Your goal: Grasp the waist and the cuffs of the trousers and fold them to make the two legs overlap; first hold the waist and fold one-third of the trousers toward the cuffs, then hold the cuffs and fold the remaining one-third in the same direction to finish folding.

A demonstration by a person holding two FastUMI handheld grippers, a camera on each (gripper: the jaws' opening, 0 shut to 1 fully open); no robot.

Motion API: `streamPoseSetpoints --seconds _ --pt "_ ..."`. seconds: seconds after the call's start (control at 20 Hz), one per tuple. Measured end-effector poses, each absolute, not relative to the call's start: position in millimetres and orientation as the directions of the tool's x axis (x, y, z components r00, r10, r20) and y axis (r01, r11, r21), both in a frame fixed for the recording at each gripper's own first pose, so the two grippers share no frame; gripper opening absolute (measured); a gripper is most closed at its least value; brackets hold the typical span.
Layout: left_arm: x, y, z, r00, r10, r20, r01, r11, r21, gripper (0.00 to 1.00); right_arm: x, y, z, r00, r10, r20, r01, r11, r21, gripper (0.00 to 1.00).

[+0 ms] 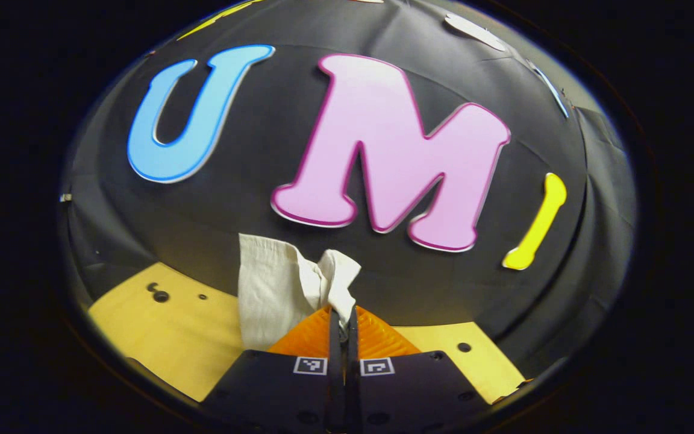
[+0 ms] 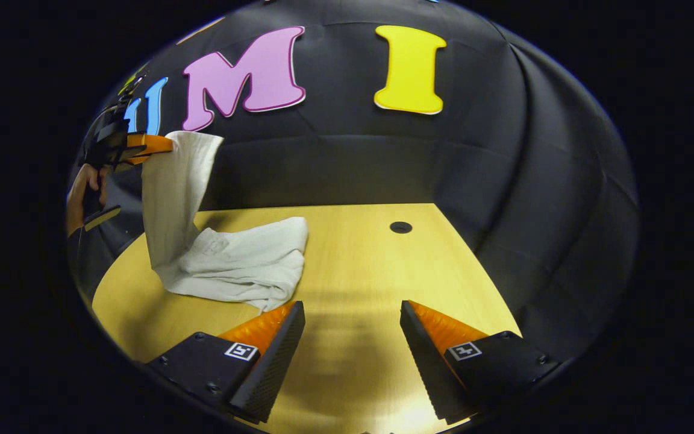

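Pale wooden surface [image 2: 359, 265] against a black cloth booth wall, with a small dark hole toward the far edge.

Left claw [image 1: 342, 322], low centre of the left gripper view: fingers pinched tight on a bunched end of the white trousers [image 1: 275, 289], cloth spilling up and leftward out of the nip. Whether that end is waist or cuff: cannot tell.

Same left claw seen from afar in the right gripper view, upper left of the frame [image 2: 142, 146], held by a hand [image 2: 79, 199], lifted well above the surface. Trousers [image 2: 232, 259] hanging down from it in a tall vertical band, then bending at the bottom and lying along the surface toward the right of that frame as a rumpled heap, its near corner drooping toward the bottom of the frame.

Right claw [image 2: 353, 337], bottom of the right gripper view: fingers spread wide, holding nothing, hovering over bare wood. Left-hand finger [image 2: 275, 334] just beside the near corner of the heap, apparently not touching it.

Key relation: resting part of the trousers ahead and to the left of the right claw, long axis running left to right across the frame. Right claw the nearer one to that free end; likely next call, a short reach forward and left to take hold there.
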State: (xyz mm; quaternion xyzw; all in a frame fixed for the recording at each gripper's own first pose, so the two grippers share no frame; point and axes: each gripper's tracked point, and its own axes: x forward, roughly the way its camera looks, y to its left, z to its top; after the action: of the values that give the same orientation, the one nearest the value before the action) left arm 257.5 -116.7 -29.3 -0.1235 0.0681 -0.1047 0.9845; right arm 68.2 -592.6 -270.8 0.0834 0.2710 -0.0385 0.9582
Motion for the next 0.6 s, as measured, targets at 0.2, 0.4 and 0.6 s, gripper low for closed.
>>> streamPoseSetpoints --seconds 0.2,0.4,0.6 --pt "253.6 -174.6 -53.7 0.939 -0.307 -0.157 0.26 0.929 -0.265 0.06 40.4 -619.8 -269.1 0.847 -0.087 -0.524 0.171 0.979 0.113 0.98" --pt "245.4 -224.8 -77.0 0.906 -0.372 -0.2 0.316 0.912 -0.262 0.06 11.3 -636.5 -273.6 0.832 -0.123 -0.541 0.216 0.97 0.113 0.98" --pt "236.5 -265.7 -112.3 0.87 -0.417 -0.263 0.365 0.903 -0.227 0.05 -12.3 -646.4 -278.6 0.819 -0.151 -0.553 0.259 0.958 0.121 0.98"
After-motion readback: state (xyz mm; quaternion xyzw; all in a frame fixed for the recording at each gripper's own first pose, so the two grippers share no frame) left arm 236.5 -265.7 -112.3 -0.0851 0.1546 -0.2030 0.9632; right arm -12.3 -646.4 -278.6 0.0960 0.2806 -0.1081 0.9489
